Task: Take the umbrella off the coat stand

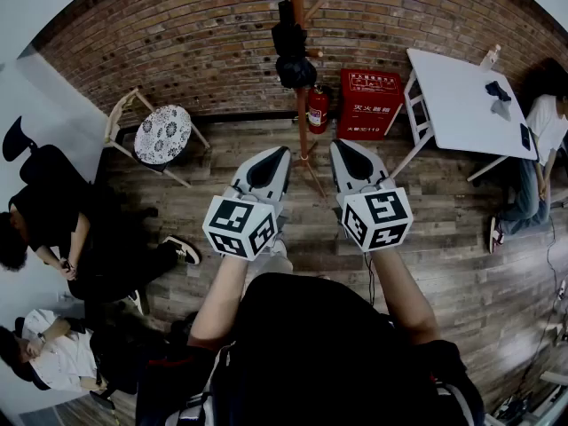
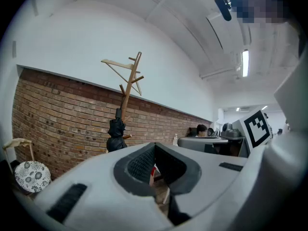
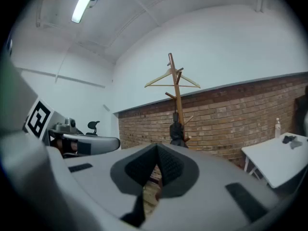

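Against the wall (image 1: 177,43) at the far left, a chair (image 1: 162,134) stood well clear of my path. My left tool (image 1: 277,152) pointed level at the wall, its jaws clenched on nothing. Ahead, between the two tools, rose the stand (image 1: 303,114). The umbrella (image 1: 291,56), black and furled, hung on it partway up the pole, below a hanger (image 2: 118,65) at the top. My right tool (image 1: 342,145) sat near the left one, also level, its jaws clenched and empty. Right of the stand's foot was a red extinguisher (image 1: 318,109), and further right a white counter (image 1: 461,96).

Both tools were well short of the umbrella, so I judged the step in hand to be the approach. To do it well, I reckoned I should come in square to the pole and open one tool before reaching. I meant to take the umbrella on its firm upper part, not the loose folds. How it hung on its peg was too small to tell, so I planned to lift gently first, then draw it away. I would keep the other tool ready to steady the stand and watch my feet near its spread legs.
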`<state>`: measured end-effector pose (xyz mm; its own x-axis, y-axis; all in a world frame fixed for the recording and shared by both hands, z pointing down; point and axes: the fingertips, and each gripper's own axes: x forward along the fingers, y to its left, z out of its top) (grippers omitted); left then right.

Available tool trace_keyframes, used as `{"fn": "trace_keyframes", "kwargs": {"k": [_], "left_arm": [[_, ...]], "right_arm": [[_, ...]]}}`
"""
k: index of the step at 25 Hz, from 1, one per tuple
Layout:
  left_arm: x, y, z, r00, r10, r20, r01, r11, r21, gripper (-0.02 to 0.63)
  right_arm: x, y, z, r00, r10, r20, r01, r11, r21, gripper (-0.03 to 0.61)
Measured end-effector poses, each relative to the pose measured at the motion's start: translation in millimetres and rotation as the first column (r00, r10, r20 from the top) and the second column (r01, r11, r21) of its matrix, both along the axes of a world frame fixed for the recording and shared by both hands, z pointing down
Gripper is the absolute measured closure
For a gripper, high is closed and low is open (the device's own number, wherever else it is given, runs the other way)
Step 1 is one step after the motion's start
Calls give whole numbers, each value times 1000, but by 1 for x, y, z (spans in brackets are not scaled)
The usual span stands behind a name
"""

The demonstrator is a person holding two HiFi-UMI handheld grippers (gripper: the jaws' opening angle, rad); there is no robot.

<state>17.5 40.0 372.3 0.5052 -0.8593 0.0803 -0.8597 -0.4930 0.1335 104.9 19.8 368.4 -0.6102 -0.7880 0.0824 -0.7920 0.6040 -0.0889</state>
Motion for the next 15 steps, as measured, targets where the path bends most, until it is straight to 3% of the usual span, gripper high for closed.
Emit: {"fn": "trace_keyframes", "kwargs": {"k": [4,15], "left_arm": [[4,2,-2,1000,-1,3,1,1000,0,601],[-1,7,-6,1000,-21,11,21,1000,-2,601]], "right_arm": [[4,3,-4,1000,5,2,-6,1000,27,551],[2,6,-2,999,-8,44,8,1000,-1,551]]}}
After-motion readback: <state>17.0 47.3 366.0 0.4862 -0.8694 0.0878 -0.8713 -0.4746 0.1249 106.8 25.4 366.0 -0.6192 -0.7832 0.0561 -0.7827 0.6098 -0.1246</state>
